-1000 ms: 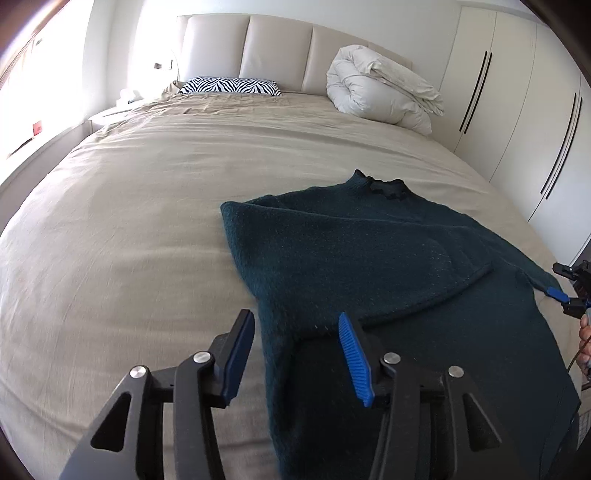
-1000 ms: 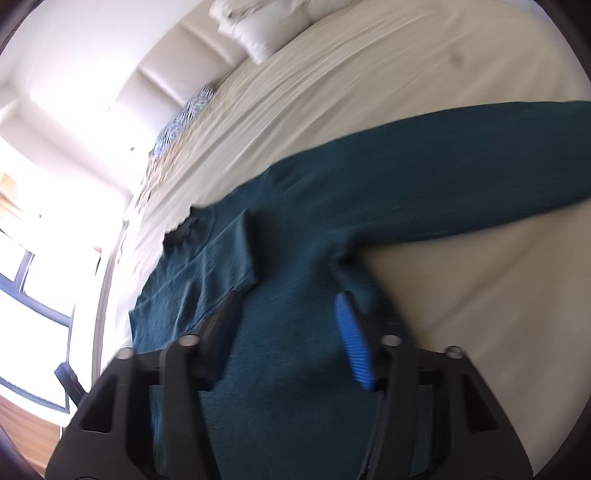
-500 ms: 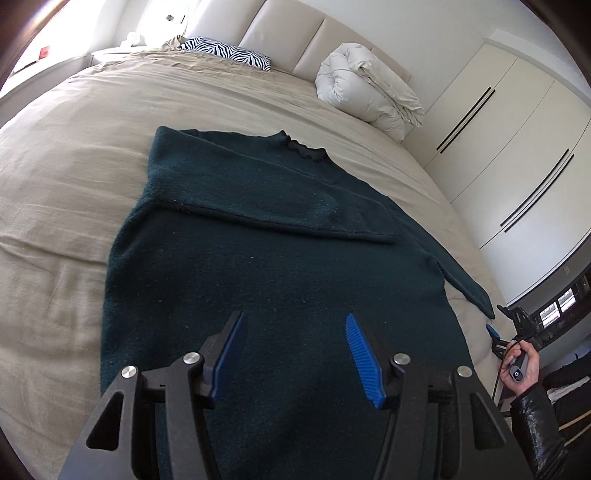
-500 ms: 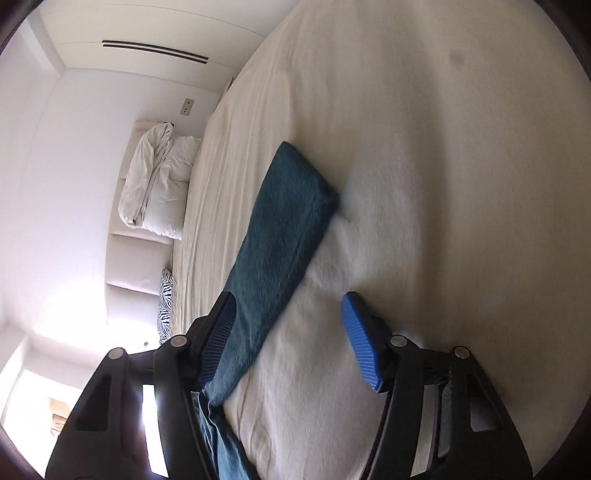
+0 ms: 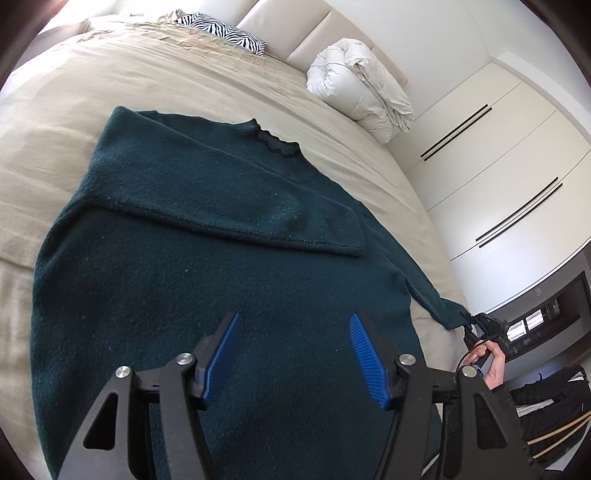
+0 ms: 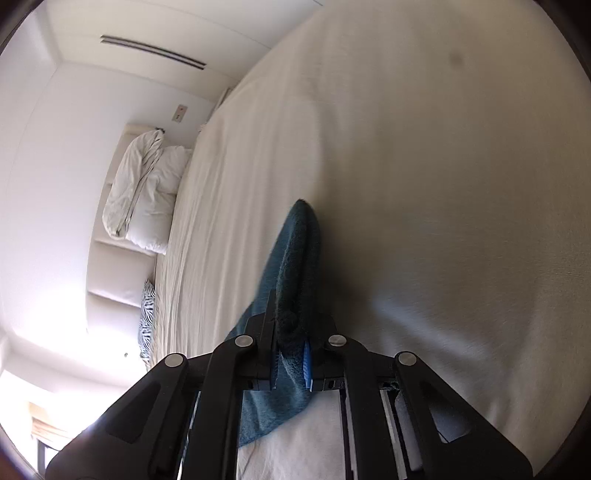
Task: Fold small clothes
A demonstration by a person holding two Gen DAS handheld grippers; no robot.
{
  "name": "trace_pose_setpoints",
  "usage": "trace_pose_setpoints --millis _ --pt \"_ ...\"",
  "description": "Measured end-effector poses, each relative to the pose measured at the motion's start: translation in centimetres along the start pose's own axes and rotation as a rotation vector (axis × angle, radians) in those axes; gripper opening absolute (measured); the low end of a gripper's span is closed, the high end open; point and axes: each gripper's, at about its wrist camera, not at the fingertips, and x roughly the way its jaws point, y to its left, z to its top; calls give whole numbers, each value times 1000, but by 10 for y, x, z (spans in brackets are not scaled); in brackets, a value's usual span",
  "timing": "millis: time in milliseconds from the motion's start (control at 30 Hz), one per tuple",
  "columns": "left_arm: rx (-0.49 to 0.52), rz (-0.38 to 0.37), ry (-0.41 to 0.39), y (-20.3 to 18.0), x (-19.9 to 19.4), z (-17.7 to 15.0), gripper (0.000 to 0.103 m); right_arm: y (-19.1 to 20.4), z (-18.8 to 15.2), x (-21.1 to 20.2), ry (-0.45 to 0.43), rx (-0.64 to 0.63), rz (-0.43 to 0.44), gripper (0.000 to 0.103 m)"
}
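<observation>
A dark teal sweater [image 5: 207, 266] lies flat on the beige bed [image 5: 110, 74], collar toward the headboard. Its left sleeve [image 5: 229, 206] is folded across the chest. Its right sleeve [image 5: 439, 302] stretches out to the right edge of the bed. My left gripper [image 5: 295, 350] is open and empty, hovering over the sweater's lower body. My right gripper [image 6: 291, 332] is shut on the right sleeve's cuff [image 6: 299, 254]; it also shows in the left wrist view [image 5: 476, 328], held by a hand at the sleeve's end.
A rolled white duvet [image 5: 362, 92] and a zebra pillow [image 5: 221, 29] lie by the headboard. White wardrobe doors [image 5: 498, 166] stand right of the bed. The bed's right edge runs close to the right gripper.
My right gripper has closed on the right sleeve's cuff, which it straddled open half a second ago. My left gripper has swung from the sweater's left side to over its lower body.
</observation>
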Motion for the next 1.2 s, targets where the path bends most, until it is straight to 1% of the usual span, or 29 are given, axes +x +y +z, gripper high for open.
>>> trace_pose_setpoints --millis 100,167,233,300,333,400,467,500,600,633,667,733,800,867,967,1033,1067,1100,1133,1167,1200 --pt "3 -38 2 -6 7 11 66 73 -29 -5 4 -224 -2 8" --pt "-8 -68 4 -9 13 19 70 132 -65 -4 34 -402 21 8" --pt "-27 -99 4 -11 18 26 71 186 -117 -4 66 -611 42 8" --pt "-51 -137 4 -10 21 30 73 229 -175 2 110 -788 66 8" --pt "-65 -154 4 -9 23 32 75 247 -201 7 127 -859 75 8" --pt "-106 -191 12 -5 30 38 80 271 -259 14 166 -983 91 8" --pt "-166 -238 41 3 42 43 83 287 -312 25 190 -1092 90 8" --pt "-201 -257 65 8 49 44 83 291 -333 30 208 -1125 90 8" --pt "-281 -304 114 18 67 44 83 291 -390 51 294 -1161 80 8" --pt "-292 -312 123 19 72 43 84 287 -401 58 314 -1166 72 8" --pt "-299 -318 132 19 77 42 85 272 -420 50 335 -1162 66 8" --pt "-310 -325 152 17 86 42 86 253 -438 52 376 -1137 54 8" --pt "-312 -333 172 12 95 44 86 238 -441 60 405 -1103 49 8" --pt "-301 -338 192 4 105 47 89 229 -440 68 413 -1080 50 8" --pt "-280 -338 221 -11 120 53 89 226 -438 73 418 -1059 64 10" --pt "-266 -313 248 -19 132 55 88 227 -436 74 421 -1045 73 10" --pt "-263 -308 261 -23 139 56 85 226 -435 74 425 -1037 76 10" --pt "-258 -303 275 -25 145 56 82 226 -434 74 433 -1028 77 13" --pt "-254 -293 294 -26 149 55 76 224 -432 75 448 -1019 81 17" --pt "-249 -292 306 -29 153 54 72 221 -429 72 462 -1010 81 19" --pt "-242 -292 312 -32 156 52 70 221 -427 70 469 -1001 82 25"
